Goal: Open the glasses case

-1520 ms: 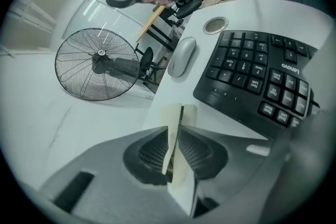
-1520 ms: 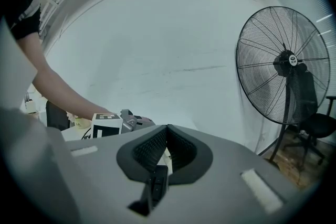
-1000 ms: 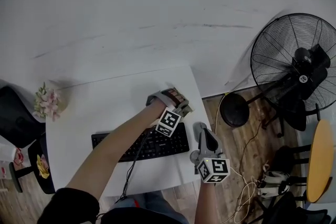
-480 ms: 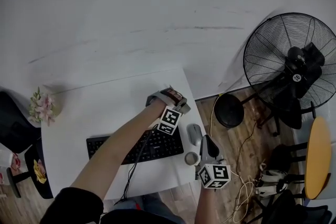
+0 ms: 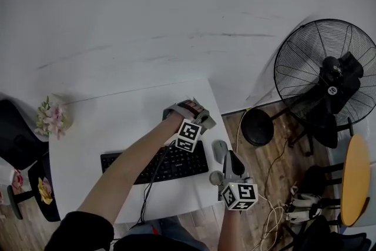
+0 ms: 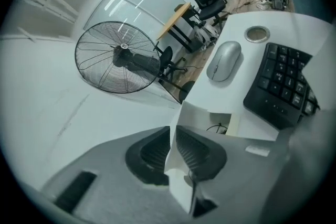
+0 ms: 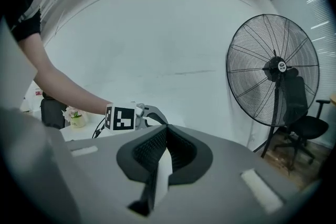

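Left tool (image 6: 171,131): I hold it at the far right corner of the table, angled downward. Its jaws are opening. A thin white panel of the glasses case (image 6: 203,117) stands between the ribbed pads (image 6: 197,149), which lie against it on both sides.

Right tool (image 7: 167,131): clenched, jaws together. I hold it near level at the table's right edge, aimed toward the wall.

Surroundings, in descending size:

1. Wall (image 5: 147,9): white, directly behind the table.
2. Table (image 5: 100,126): white, rectangular, set against the wall.
3. Wooden floor (image 5: 276,144): visible to the right of the table.
4. Fan (image 5: 325,76): black pedestal type, standing on the wooden floor, well apart from the table.
5. Keyboard (image 5: 170,166): black, on the near half of the table. My left forearm (image 5: 129,167) crosses above it.
6. Glasses case: white, at the table's far right corner, beyond the keyboard's right end. A dark gap shows beneath one raised panel.
7. Flowers (image 5: 51,117): pink, at the far left corner, well apart from the glasses case.
8. Mouse (image 5: 219,151): grey, just right of the keyboard.
9. Round cap (image 6: 256,34): small, lying near the mouse on the table's near right corner.
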`<action>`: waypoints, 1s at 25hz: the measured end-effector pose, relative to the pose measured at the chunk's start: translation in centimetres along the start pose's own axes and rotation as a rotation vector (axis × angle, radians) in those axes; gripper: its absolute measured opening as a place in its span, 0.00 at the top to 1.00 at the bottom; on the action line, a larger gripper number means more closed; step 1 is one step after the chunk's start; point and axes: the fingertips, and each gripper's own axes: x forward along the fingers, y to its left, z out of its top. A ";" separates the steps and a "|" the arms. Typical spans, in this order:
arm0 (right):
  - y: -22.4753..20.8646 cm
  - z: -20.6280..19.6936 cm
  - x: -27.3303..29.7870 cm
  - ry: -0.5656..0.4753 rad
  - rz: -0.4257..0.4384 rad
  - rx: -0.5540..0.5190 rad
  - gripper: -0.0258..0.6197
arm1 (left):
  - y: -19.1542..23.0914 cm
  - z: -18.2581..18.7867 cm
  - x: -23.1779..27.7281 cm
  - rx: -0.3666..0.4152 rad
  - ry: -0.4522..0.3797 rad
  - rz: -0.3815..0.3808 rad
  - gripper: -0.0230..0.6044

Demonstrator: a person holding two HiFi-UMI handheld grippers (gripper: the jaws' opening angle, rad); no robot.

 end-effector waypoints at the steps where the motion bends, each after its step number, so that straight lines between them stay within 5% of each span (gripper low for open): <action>1: 0.2 0.1 0.1 -0.004 0.005 -0.002 0.94 | 0.4 0.0 -0.6 -0.042 -0.009 0.017 0.89; 15: 5.2 4.3 1.2 -0.100 0.091 -0.033 0.94 | 9.9 -2.0 -18.2 -0.843 -0.263 0.489 0.95; 25: 8.0 7.7 0.3 -0.190 0.126 -0.048 0.94 | 8.4 -3.1 -29.3 -1.200 -0.423 0.682 0.95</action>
